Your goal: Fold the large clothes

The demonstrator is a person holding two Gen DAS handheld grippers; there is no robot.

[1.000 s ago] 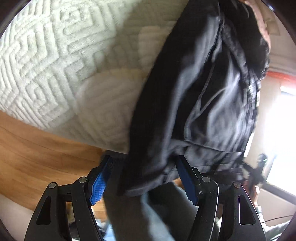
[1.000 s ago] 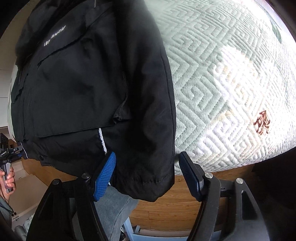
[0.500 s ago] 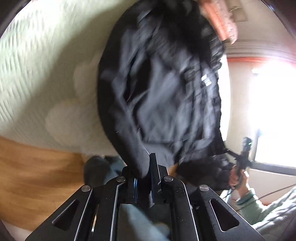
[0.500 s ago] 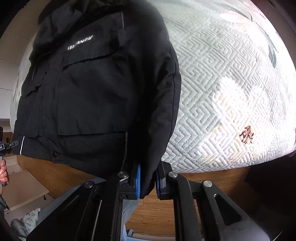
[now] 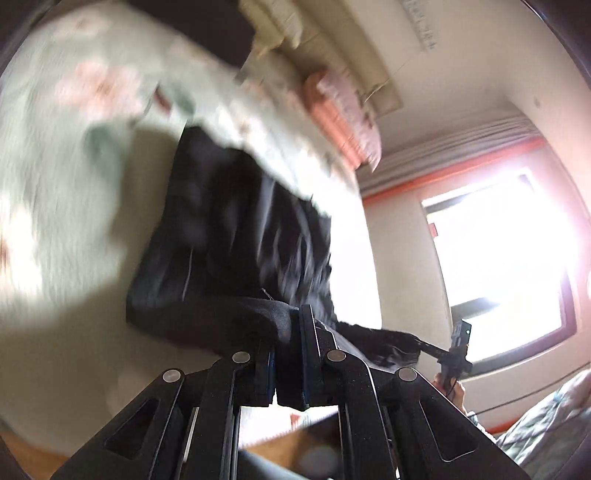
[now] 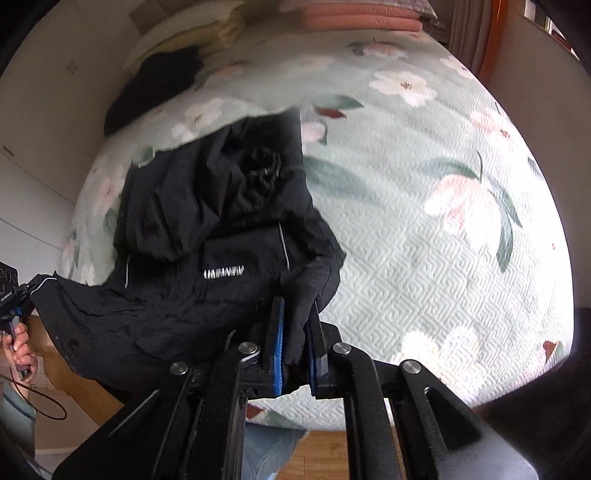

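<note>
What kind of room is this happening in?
Most likely a bedroom. A black jacket is being lifted over a bed covered by a flowered quilt, folded bedding is stacked at its far end, and a bright window lights the wall.

A home bedroom: a bed with a pale green floral quilted bedspread (image 6: pixel 424 229), folded pink bedding (image 6: pixel 354 14) stacked at its head, a curtained window (image 5: pixel 498 266), and wooden flooring (image 6: pixel 325 454).

Open floral bedspread (image 6: pixel 424 236) right of jacket (image 6: pixel 207 236); folded bedding (image 6: pixel 354 16) beyond
</note>
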